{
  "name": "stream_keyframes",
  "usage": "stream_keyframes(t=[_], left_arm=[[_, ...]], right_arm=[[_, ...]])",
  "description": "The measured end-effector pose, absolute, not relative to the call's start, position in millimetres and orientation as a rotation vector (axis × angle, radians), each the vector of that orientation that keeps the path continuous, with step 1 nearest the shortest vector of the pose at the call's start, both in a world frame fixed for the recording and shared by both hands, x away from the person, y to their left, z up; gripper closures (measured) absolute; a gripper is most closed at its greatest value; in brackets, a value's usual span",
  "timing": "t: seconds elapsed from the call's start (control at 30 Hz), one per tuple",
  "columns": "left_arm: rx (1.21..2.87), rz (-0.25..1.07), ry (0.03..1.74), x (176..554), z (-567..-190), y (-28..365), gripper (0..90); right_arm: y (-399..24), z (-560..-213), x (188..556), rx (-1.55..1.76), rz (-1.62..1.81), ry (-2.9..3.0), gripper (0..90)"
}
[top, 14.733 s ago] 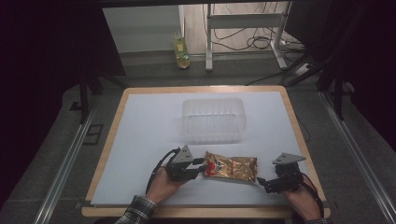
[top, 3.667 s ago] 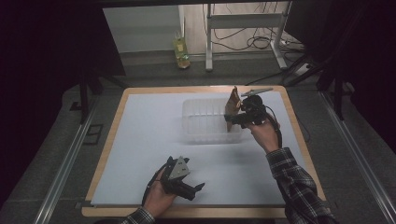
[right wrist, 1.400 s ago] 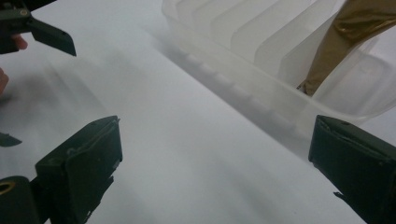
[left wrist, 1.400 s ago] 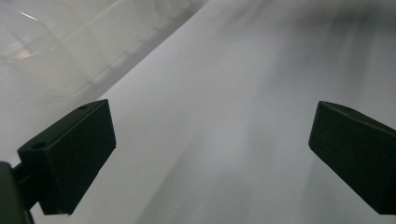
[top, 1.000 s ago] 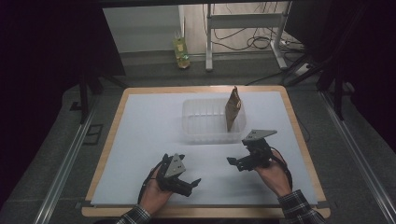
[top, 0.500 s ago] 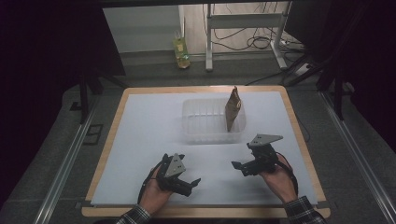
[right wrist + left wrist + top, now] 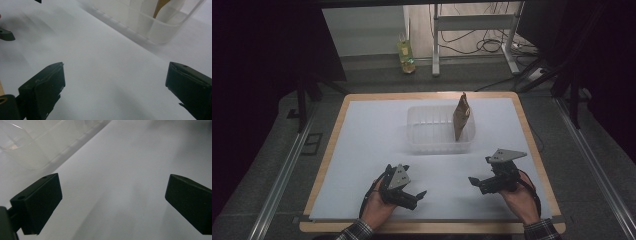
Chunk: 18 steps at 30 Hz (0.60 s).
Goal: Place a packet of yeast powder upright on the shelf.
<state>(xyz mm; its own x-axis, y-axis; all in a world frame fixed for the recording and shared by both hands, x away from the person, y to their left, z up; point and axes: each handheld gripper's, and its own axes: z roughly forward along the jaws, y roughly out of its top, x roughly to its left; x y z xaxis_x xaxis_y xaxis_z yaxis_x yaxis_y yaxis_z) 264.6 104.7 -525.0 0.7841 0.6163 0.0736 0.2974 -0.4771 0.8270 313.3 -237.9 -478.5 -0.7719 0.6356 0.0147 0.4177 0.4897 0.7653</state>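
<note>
Your right gripper (image 7: pixel 473 181) has pulled back from the clear plastic ribbed bin (image 7: pixel 417 142) to the near edge of the white-covered worktop (image 7: pixel 362 130), a little closer to you than half a second ago. Its jaws stand wide apart with nothing between them. The golden-brown foil snack pouch (image 7: pixel 461 118) is where you let it go: standing on edge inside the bin, at its right end, leaning against the right wall with its top above the rim. In the right gripper view the pouch (image 7: pixel 160 6) shows as a brown sliver behind the bin wall (image 7: pixel 160 30).

Reading: the placing looks done, and you're parking both hands.

Left gripper (image 7: pixel 418 196) rests low near the front edge in the same spot as a second ago, jaws also spread wide and empty (the bin corner (image 7: pixel 22 147) sits at the upper left of its view).

Around: bare white sheet between the grippers and the bin, nothing lying on it. Beyond the far edge, on the floor, a small yellow-green bottle (image 7: pixel 406 56) and white metal stand legs (image 7: pixel 512 55) with loose cables, well apart from the work. Nothing blocks either gripper. The one thing to watch: the pouch stands upright and could tip if the bin gets bumped.
</note>
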Motion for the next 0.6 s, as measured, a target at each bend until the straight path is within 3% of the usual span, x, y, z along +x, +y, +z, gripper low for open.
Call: stream_keyframes(t=[0.6], left_arm=[[2.099,0.459,0.679,264.8,-525.4,104.1,1.0]], right_arm=[[-267.0,-483.5,297.8,0.956,1.126,2.422,2.8]])
